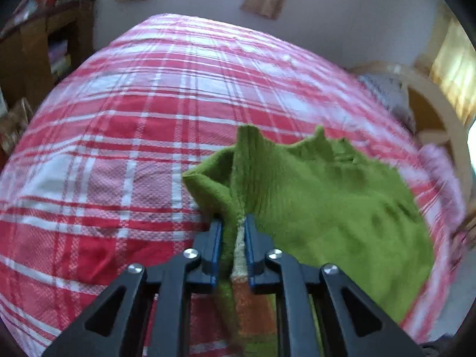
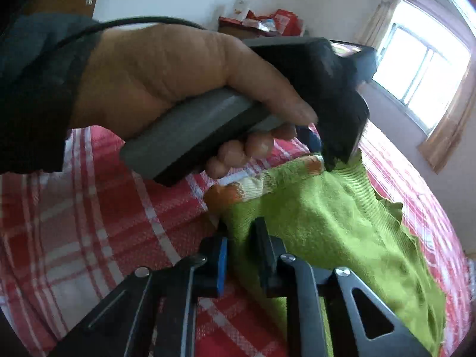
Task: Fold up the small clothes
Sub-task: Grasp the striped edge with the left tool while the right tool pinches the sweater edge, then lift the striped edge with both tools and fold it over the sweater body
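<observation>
Garment: small green knitted garment (image 1: 327, 196) with an orange-and-cream patterned band along one edge (image 2: 250, 186); it lies partly on the bed and is lifted along the edge nearest both grippers.
Support surface: red, pink and white checked bedspread (image 1: 142, 125) covering the bed; the garment sits toward its right side in the left wrist view.
Left gripper: black two-finger gripper with blue pads (image 1: 233, 229); jaws narrow, clamped on a raised fold of the green knit, cloth passing between the pads.
Right gripper: black two-finger gripper with blue pads (image 2: 242, 238); jaws narrow, green cloth pinched between the fingers at the garment's near edge.
Left hand: person's left hand (image 2: 166, 71) in a dark sleeve, wrapped around the grey handle of the left gripper, as shown in the right wrist view; a black cable runs over the wrist.
Relation: both grippers grip the same garment edge, near each other.
Surroundings: curtained window (image 2: 422, 68); brown wooden shelf unit (image 1: 44, 50) beside the bed.
</observation>
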`<state>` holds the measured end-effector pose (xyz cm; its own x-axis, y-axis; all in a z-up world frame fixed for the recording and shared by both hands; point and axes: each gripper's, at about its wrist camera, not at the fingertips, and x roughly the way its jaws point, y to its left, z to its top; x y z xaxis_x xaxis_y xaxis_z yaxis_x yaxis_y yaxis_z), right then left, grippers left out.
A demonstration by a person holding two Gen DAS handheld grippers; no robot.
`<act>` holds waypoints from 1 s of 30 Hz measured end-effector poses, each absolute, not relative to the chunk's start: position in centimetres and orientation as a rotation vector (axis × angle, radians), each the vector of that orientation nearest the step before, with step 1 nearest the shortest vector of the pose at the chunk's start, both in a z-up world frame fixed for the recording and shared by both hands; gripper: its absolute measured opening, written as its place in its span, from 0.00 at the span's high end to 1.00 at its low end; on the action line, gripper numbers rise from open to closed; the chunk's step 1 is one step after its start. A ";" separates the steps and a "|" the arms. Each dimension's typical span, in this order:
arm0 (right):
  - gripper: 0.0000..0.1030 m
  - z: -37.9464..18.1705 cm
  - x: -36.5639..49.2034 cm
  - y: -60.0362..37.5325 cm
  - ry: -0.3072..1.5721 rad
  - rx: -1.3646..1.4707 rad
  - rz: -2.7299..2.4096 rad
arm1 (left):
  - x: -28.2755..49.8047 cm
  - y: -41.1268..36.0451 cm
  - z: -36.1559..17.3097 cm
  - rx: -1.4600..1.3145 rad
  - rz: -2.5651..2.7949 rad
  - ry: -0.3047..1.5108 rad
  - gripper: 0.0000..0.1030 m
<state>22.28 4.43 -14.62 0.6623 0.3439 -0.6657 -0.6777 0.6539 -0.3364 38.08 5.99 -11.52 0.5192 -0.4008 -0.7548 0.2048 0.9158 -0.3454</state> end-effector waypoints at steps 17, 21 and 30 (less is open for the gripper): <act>0.94 -8.9 20.4 -7.3 0.554 -0.257 0.574 | 37.2 2.3 -5.3 -0.400 -0.478 0.835 0.89; 0.94 -7.4 20.4 -10.4 0.523 -0.223 0.535 | 37.5 -0.1 -3.5 -0.393 -0.500 0.800 0.89; 0.94 -6.2 20.7 -17.2 0.505 -0.124 0.463 | 37.7 -7.4 -2.0 -0.321 -0.561 0.792 0.89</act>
